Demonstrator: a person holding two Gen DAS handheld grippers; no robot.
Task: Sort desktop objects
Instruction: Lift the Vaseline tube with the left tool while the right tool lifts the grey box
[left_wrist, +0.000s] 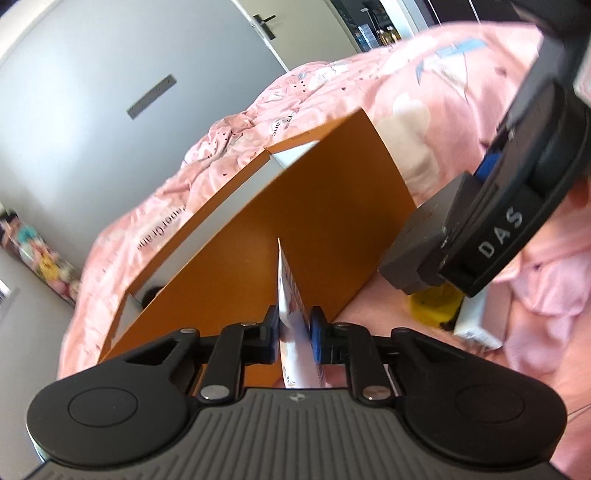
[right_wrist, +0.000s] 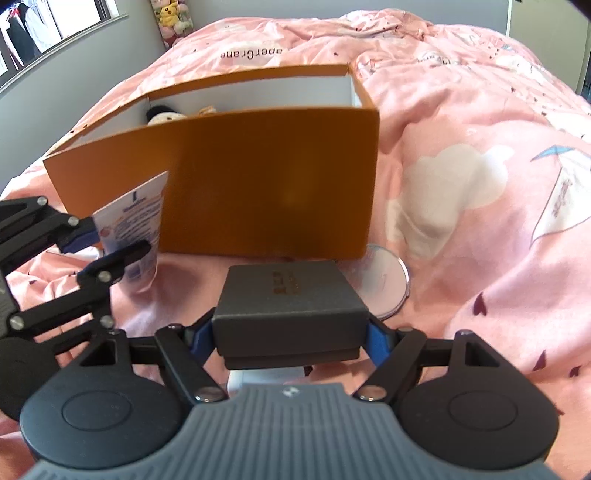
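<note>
My left gripper (left_wrist: 294, 325) pinches a soft white tube (right_wrist: 135, 225) by its flat crimped end before the orange box (right_wrist: 266, 192); likely light, squashy. My right gripper (right_wrist: 291, 332) clamps a rigid grey box (right_wrist: 290, 295) squarely across its sides.

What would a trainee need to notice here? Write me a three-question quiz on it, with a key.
1. True or false: the left gripper has its jaws shut on the white tube.
2. What does the right gripper hold? A) a round mirror B) the dark grey box C) a plush toy
3. Fill in: the round mirror lies on the pink bedding at the foot of the ______ box.

Key
1. True; the tube's flat end is pinched between the pads.
2. B; the jaws clamp its two sides.
3. Orange; the orange box stands open-topped, with a plush toy inside.
</note>
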